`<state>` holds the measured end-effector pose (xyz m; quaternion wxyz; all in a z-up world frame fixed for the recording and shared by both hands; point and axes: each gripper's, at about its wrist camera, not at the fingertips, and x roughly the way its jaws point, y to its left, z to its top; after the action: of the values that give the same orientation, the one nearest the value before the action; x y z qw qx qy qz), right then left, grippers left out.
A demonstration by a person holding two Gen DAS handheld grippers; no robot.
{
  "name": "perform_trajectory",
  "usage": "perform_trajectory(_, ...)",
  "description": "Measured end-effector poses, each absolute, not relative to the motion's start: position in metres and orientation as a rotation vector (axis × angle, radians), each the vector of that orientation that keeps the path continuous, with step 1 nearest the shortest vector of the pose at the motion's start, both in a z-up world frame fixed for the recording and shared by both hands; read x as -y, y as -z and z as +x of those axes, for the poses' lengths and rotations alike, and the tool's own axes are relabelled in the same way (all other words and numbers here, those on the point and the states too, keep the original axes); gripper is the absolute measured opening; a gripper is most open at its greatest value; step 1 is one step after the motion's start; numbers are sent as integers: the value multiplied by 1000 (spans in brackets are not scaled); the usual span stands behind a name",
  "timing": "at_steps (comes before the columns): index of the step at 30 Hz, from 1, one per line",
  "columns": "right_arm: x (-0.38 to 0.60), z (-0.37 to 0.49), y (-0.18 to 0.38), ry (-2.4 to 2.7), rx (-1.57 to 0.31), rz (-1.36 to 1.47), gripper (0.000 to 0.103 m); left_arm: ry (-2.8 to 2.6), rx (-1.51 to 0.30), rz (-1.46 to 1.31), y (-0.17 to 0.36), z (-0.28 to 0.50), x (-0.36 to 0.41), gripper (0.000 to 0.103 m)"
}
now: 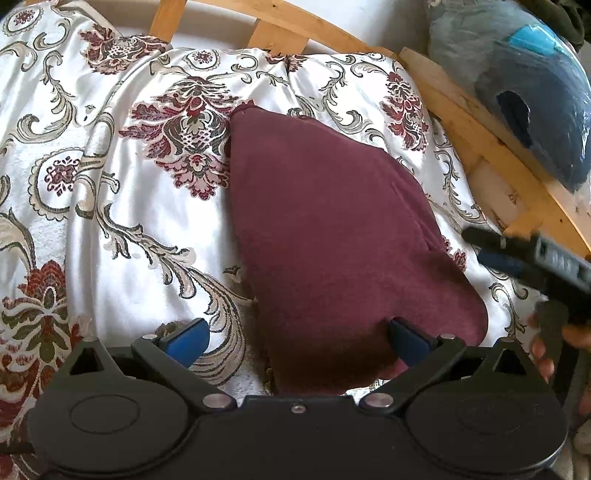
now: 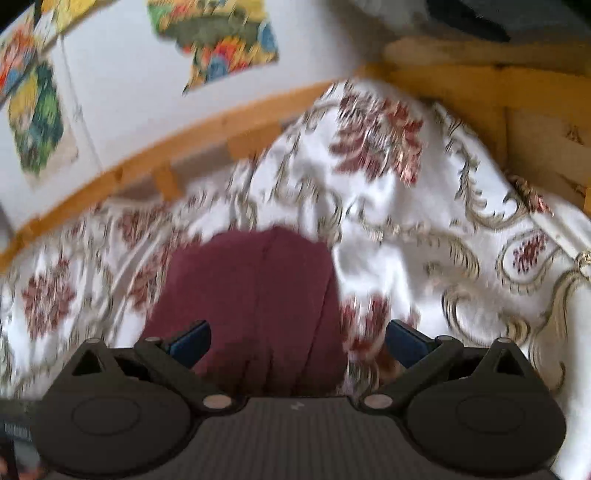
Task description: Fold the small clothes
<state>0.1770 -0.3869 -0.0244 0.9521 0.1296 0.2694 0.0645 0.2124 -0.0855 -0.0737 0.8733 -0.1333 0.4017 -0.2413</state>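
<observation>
Both tongs gape over the maroon garment (image 1: 332,229), lengthwise toward the headboard (image 1: 303,26).

One maroon garment (image 1: 325,236) lies on the bed, on one white bedspread (image 1: 110,206) patterned with red flowers. There are two tools: the left tool (image 1: 297,338) at the garment's near edge, and the right tool (image 2: 297,341), which also shows in the left wrist view at the garment's right side. Each tool has two blue fingers (image 1: 190,334). One wooden bed frame (image 1: 476,147) runs behind the garment. One blue plastic-wrapped bundle (image 1: 524,88) sits beyond the frame. On the wall behind the garment hang three colourful pictures (image 2: 218,37), all blurred.
</observation>
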Motion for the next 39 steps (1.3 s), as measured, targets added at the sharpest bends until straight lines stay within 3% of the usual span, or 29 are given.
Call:
perform_trajectory(2, 387, 187, 26, -108, -516, 263, 79, 505, -842, -279, 75, 213, 86, 102)
perform_trajectory(6, 381, 215, 35, -70, -533, 288, 53, 508, -837, -277, 77, 213, 86, 103)
perform_trajectory(8, 378, 224, 41, -66, -540, 307, 26, 510, -837, -281, 77, 213, 86, 103)
perform_trajectory(11, 365, 225, 38, -49, -486, 208, 12, 514, -839, -285, 78, 214, 85, 103)
perform_trajectory(18, 317, 218, 27, -135, -336, -138, 8, 512, -829, -269, 78, 212, 88, 102)
perform_trajectory(29, 366, 237, 41, -65, -452, 119, 9, 538, -809, -262, 79, 210, 95, 102)
perform_trajectory(34, 376, 244, 45, -89, -459, 190, 29, 542, -820, -288, 81, 212, 92, 103)
perform_trajectory(39, 390, 256, 53, -105, -489, 274, 33, 545, -817, -293, 82, 211, 91, 102)
